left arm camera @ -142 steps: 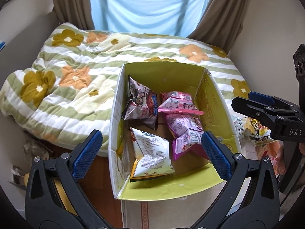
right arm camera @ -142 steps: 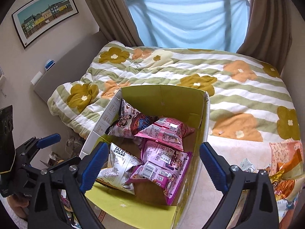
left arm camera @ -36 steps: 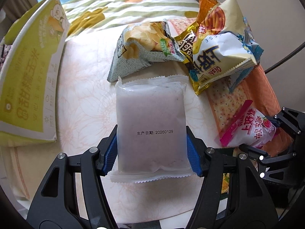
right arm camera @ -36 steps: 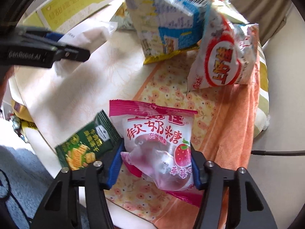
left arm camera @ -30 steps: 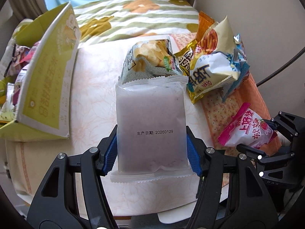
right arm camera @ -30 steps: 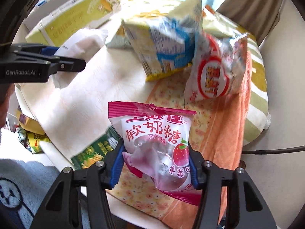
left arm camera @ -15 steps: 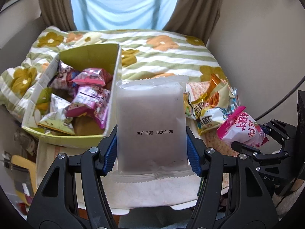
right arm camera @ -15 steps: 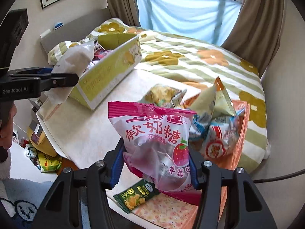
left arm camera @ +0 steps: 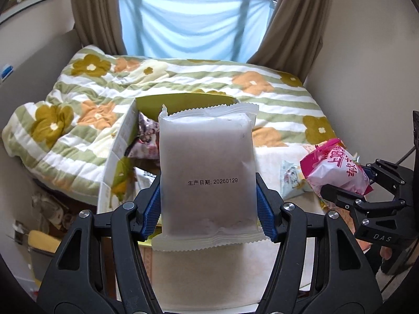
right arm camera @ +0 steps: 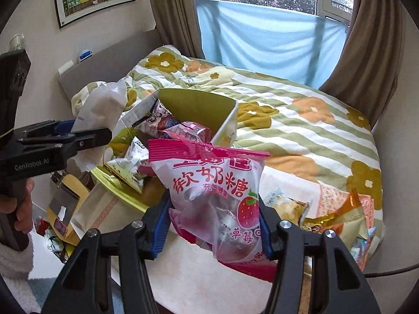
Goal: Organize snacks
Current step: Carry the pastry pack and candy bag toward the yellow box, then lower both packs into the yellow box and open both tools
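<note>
Presently: one bed (left arm camera: 183, 83) with green-striped floral quilt, lying beyond both tongs, under a window hung with blue cloth (left arm camera: 193, 26). One tabletop (right arm camera: 209, 274) with pale covering, directly below and ahead of the tongs. One yellow cardboard box (right arm camera: 225, 120), open-topped, ahead of the left tongs and ahead-left of the right tongs, holding several snack packets, pink (right arm camera: 191, 130) and white (right arm camera: 131, 162) among them. One loose heap of snack bags (right arm camera: 340, 217) on an orange cloth, to the right of the right tongs. One white frosted packet (left arm camera: 207, 175), printed with a date line, upright, clamped at its lower sides between the blue pads of the left tongs (left arm camera: 208, 214), which are closed onto it; it hangs in front of the box. One pink strawberry candy bag (right arm camera: 217, 196), pinched at its lower half by the right tongs (right arm camera: 213, 233), closed onto it, held above the tabletop, right of the left tongs. One hand (right arm camera: 15, 206) on the left tongs' handle, at the left edge of the right wrist view.
</note>
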A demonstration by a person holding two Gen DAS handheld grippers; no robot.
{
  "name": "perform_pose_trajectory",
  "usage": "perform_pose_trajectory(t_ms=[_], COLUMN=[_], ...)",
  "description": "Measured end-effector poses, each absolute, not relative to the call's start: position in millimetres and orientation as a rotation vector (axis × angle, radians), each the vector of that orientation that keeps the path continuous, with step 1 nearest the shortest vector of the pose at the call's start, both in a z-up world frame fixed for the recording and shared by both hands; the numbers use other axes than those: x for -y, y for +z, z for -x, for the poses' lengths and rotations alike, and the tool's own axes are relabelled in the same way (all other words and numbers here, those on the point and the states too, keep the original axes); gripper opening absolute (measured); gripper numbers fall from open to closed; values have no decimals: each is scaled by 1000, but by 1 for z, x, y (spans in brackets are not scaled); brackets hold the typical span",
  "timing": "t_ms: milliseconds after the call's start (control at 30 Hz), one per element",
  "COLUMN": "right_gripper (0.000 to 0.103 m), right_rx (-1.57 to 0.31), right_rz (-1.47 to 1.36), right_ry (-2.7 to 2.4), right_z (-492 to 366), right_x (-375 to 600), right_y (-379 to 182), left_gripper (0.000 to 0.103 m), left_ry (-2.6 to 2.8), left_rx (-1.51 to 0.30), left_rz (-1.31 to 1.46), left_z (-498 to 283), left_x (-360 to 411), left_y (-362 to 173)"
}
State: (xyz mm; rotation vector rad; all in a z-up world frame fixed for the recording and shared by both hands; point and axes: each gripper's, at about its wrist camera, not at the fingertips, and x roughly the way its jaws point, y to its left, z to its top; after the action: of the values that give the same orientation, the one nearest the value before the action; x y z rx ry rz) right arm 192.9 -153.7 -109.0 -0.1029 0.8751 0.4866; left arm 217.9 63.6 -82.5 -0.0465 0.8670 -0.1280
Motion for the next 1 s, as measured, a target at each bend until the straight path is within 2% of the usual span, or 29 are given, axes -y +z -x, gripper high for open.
perform_pose_trajectory(t_ms=[300, 567, 633, 667, 700, 733, 1000], right_gripper=[52, 52, 52, 52, 52, 52, 52], right_rx=[-967, -1050, -1064, -1069, -1073, -1076, -1098], right_rz=[3, -34, -43, -45, -47, -49, -86], right_ry=[461, 404, 399, 398, 399, 400, 443], right_z=[-234, -240, -242, -242, -243, -244, -248], right_x=[68, 43, 43, 43, 44, 45, 44], right_y=[-130, -153, -157, -158, -159, -161, -169], left_gripper=[59, 59, 63, 72, 92, 100, 102], left_ry=[-152, -196, -207, -210, -198, -177, -107], left_rx=[-978, -1063, -1056, -1047, -1037, -1024, -1004], left_rz=[38, 31, 34, 24, 3, -21, 39], left_z=[-259, -268, -266, -264, -262, -259, -245], left_x=[-141, -154, -153, -151, -150, -149, -165], left_y=[-126, -165, -169, -169, -168, -166, -157])
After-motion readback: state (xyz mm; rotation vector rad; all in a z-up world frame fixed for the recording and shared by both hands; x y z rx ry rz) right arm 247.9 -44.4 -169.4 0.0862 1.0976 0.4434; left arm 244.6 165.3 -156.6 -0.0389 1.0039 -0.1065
